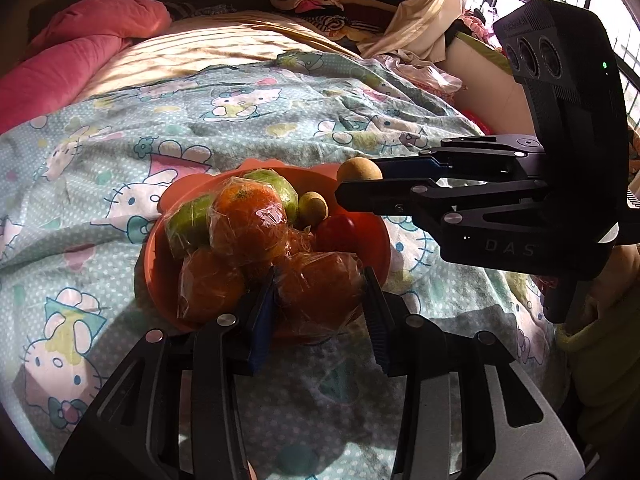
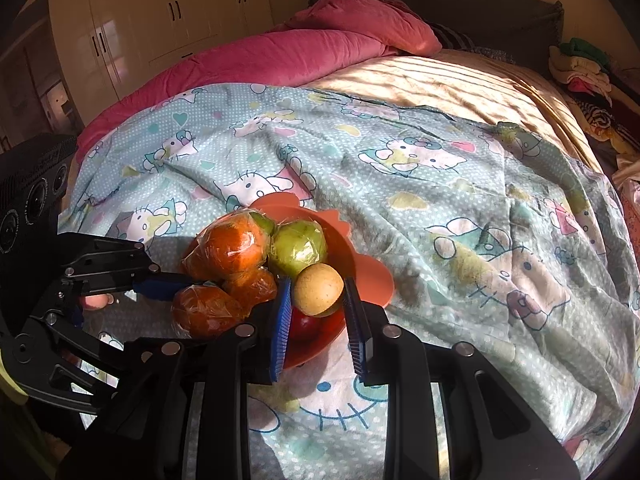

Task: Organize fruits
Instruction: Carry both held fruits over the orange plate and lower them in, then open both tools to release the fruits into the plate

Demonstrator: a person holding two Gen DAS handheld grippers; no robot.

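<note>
Round speckled tan fruit (image 2: 319, 289) (matte skin) clamped by right gripper (image 2: 316, 300).

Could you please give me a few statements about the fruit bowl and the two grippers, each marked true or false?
1. The right gripper is shut on a small round tan fruit. True.
2. The orange bowl stands on a wooden table. False: it sits on a cartoon-cat bedsheet on a bed.
3. The oranges in the bowl are wrapped in clear plastic. True.
4. The bowl holds only oranges. False: it also holds green fruit and a red fruit.
5. The left gripper is shut on a banana. False: its fingers flank a wrapped orange.
</note>
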